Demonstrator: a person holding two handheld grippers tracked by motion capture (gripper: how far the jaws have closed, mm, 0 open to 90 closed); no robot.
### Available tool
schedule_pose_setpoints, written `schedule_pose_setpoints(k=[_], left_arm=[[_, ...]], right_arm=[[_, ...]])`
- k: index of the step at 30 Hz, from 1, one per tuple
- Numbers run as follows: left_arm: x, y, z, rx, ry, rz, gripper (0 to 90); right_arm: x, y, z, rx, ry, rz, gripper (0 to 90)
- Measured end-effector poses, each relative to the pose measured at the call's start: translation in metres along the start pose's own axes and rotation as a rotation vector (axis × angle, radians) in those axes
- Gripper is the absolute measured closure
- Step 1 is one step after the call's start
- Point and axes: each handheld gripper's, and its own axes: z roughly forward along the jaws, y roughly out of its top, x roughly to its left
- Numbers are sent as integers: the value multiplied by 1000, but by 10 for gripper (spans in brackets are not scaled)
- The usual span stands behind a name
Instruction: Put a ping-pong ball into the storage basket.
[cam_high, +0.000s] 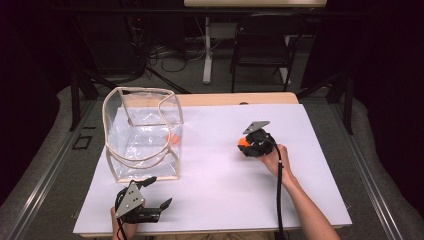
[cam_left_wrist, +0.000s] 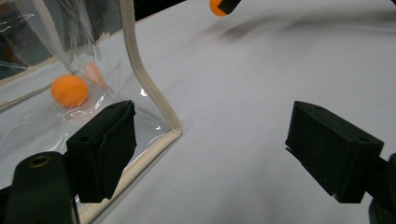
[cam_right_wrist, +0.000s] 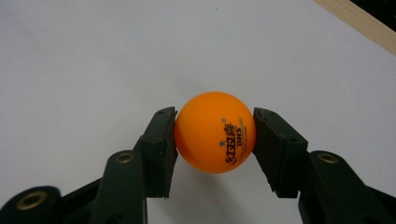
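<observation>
clamped between right gripper (cam_right_wrist: 215, 140) pads above white table sheet (cam_high: 225, 190): orange ball (cam_right_wrist: 215, 132), not yet bagged. already inside clear bag (cam_high: 142, 132): second ball (cam_left_wrist: 69, 90). beside bag, wide open and empty: left gripper (cam_left_wrist: 224, 154).

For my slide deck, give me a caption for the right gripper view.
Right gripper clamps an orange ping-pong ball between its black jaws above the white table cover.

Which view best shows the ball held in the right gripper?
The right gripper view: the held ball sits large, printed logo readable. The high view shows an orange speck; the left gripper view catches its edge at top.
</observation>
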Motion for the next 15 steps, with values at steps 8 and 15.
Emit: schedule_pose_setpoints(k=[8, 15], left_arm=[[0, 0, 0, 0, 0, 1, 157], [0, 0, 1, 0, 0, 2, 157]], right_arm=[[4, 4, -6, -10, 4, -7, 509], [9, 7, -9, -10, 13, -30, 509]])
